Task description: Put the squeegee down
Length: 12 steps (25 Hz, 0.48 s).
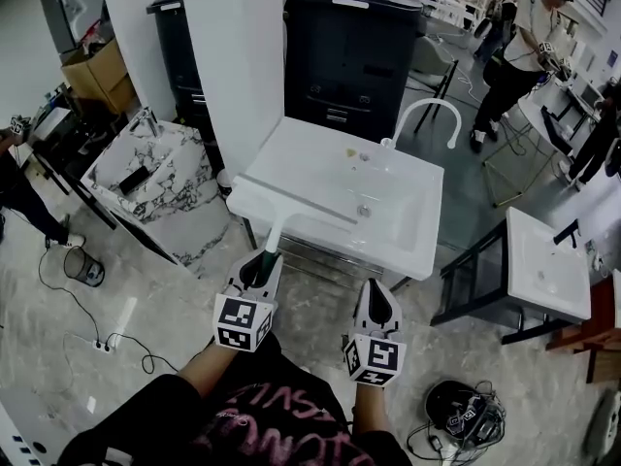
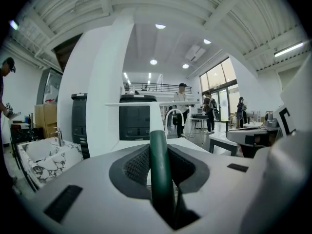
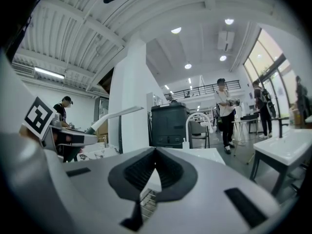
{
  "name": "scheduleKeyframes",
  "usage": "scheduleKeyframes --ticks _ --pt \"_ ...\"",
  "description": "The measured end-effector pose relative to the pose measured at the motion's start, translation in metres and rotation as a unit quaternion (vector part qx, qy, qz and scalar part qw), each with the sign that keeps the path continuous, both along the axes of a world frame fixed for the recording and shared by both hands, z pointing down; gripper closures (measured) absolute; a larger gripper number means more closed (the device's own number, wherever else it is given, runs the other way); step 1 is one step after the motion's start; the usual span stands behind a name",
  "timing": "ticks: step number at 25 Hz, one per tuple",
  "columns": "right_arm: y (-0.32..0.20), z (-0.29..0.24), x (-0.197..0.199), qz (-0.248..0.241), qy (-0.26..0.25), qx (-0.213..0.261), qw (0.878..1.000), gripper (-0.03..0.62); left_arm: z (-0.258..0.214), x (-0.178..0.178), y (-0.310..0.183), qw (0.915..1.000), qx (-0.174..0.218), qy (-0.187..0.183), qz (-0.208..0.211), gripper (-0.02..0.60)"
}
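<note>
The squeegee has a dark green handle, a white neck and a long white blade. Its blade lies across the near left part of the white sink. My left gripper is shut on the handle; in the left gripper view the handle runs up between the pads to the blade. My right gripper hovers at the sink's front edge, shut with nothing in it. In the right gripper view its jaws meet, and the squeegee shows to the left.
A white arched faucet stands at the sink's far right. A marble basin is to the left, a white pillar and a black cabinet behind. Another white sink and a black stand are at the right. People stand behind.
</note>
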State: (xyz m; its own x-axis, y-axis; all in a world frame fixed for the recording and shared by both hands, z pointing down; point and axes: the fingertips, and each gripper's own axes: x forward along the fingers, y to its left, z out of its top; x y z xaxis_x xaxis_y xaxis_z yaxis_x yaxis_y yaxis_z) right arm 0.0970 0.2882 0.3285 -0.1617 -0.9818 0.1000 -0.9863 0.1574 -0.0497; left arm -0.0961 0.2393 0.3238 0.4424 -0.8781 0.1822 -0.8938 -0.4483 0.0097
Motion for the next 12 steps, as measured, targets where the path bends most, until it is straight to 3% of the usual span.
scheduleKeyframes --ticks 12 --pt "-0.031 0.005 0.000 0.005 0.010 -0.001 1.000 0.574 0.003 -0.002 -0.036 0.9999 0.006 0.011 0.000 0.497"
